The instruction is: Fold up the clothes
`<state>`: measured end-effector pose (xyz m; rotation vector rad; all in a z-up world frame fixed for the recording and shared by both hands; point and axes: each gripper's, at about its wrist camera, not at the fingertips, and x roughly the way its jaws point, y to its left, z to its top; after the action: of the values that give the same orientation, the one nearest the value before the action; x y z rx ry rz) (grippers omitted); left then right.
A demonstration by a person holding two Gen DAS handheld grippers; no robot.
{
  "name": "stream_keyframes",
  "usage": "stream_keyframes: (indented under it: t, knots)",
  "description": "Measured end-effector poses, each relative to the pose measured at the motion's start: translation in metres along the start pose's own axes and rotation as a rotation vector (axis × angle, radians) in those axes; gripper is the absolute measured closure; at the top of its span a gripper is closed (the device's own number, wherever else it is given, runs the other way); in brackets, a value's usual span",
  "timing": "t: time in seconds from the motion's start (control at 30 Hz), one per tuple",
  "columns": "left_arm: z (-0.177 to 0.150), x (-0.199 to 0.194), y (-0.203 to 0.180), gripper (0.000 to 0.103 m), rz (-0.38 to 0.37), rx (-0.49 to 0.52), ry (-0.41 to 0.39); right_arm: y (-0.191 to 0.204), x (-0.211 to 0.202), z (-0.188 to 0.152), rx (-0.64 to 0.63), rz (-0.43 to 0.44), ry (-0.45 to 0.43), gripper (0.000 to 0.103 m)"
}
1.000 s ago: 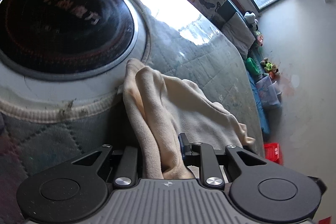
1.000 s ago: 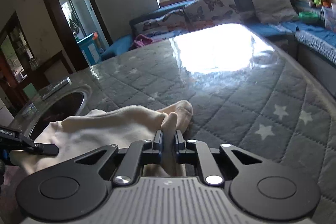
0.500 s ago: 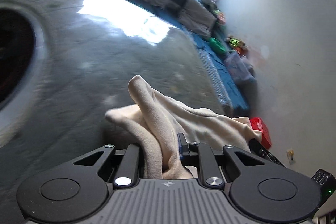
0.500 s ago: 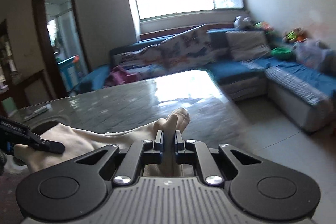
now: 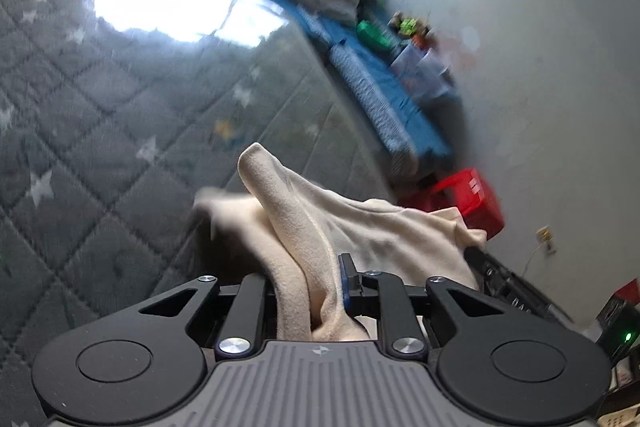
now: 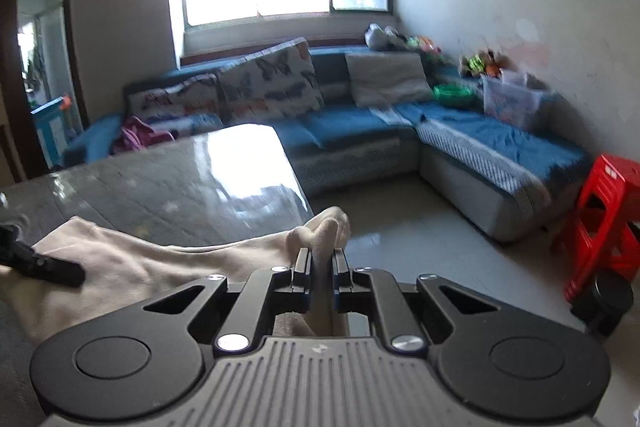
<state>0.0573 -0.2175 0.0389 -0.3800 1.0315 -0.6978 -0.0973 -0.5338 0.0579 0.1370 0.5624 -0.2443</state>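
Cream fleece garment [image 5: 360, 227] hangs stretched between both grippers, over the near edge of the grey star-quilted table [image 5: 100, 115]. Left gripper [image 5: 306, 291] is clamped on a thick bunched fold; right gripper [image 6: 320, 267] has its jaws nearly together, pinching a thin corner of the same cloth that pokes out past the fingertips. Left jaws have just eased open slightly, cloth still between them. Beyond the table: blue corner sofa [image 6: 460, 139] with butterfly cushions [image 6: 272, 83], red plastic stool [image 6: 608, 211] by the wall. Background is motion-blurred; the garment type is probably a top, can't confirm.
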Motion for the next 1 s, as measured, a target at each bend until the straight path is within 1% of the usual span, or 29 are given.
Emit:
stream_keyframes:
  t: [0.07, 0.13, 0.17, 0.2, 0.27, 0.33, 0.37, 0.43, 0.53, 0.57, 0.6, 0.63, 0.77, 0.87, 0.97, 1.0]
  knots:
    - [-0.007, 0.003, 0.006, 0.08, 0.039, 0.015, 0.024, -0.002, 0.006, -0.007, -0.003, -0.018, 0.023, 0.094]
    - [-0.011, 0.002, 0.01, 0.074, 0.072, 0.046, 0.035, -0.002, 0.01, -0.011, -0.013, -0.038, 0.037, 0.094]
    - [-0.012, -0.001, 0.011, 0.063, 0.094, 0.057, 0.028, -0.003, 0.012, -0.014, -0.018, -0.048, 0.044, 0.094]
    - [-0.012, -0.004, 0.012, 0.057, 0.117, 0.068, 0.022, -0.003, 0.013, -0.015, -0.021, -0.056, 0.049, 0.093]
    - [-0.011, -0.013, 0.012, 0.057, 0.134, 0.097, 0.0, -0.002, 0.009, -0.011, -0.011, -0.036, 0.036, 0.093]
    - [-0.007, -0.019, 0.011, 0.05, 0.156, 0.12, -0.026, -0.001, 0.006, -0.007, 0.0, -0.015, 0.024, 0.092]
    - [-0.004, -0.022, 0.009, 0.049, 0.169, 0.128, -0.04, 0.001, 0.006, -0.006, 0.002, 0.003, 0.023, 0.092]
    - [0.006, -0.019, 0.006, 0.049, 0.18, 0.148, -0.069, 0.006, 0.01, -0.005, -0.005, 0.032, 0.027, 0.091]
    - [0.015, -0.011, 0.0, 0.051, 0.173, 0.171, -0.083, 0.015, 0.021, -0.004, -0.015, 0.065, 0.042, 0.09]
    - [0.017, -0.008, -0.003, 0.051, 0.174, 0.182, -0.081, 0.018, 0.024, -0.005, -0.018, 0.072, 0.048, 0.089]
    - [0.019, -0.003, -0.005, 0.053, 0.179, 0.194, -0.078, 0.022, 0.028, -0.006, -0.019, 0.079, 0.056, 0.085]
    - [0.02, 0.002, -0.007, 0.056, 0.178, 0.204, -0.073, 0.025, 0.031, -0.008, -0.02, 0.086, 0.064, 0.084]
    - [0.024, 0.023, -0.013, 0.061, 0.177, 0.238, -0.051, 0.031, 0.045, -0.009, -0.029, 0.101, 0.091, 0.083]
    - [0.025, 0.04, -0.012, 0.061, 0.193, 0.25, -0.024, 0.033, 0.056, -0.011, -0.028, 0.096, 0.111, 0.083]
    - [0.026, 0.053, -0.008, 0.061, 0.204, 0.251, -0.006, 0.033, 0.057, -0.012, -0.025, 0.097, 0.111, 0.079]
    - [0.026, 0.053, -0.008, 0.061, 0.204, 0.258, -0.011, 0.032, 0.057, -0.012, -0.025, 0.097, 0.109, 0.077]
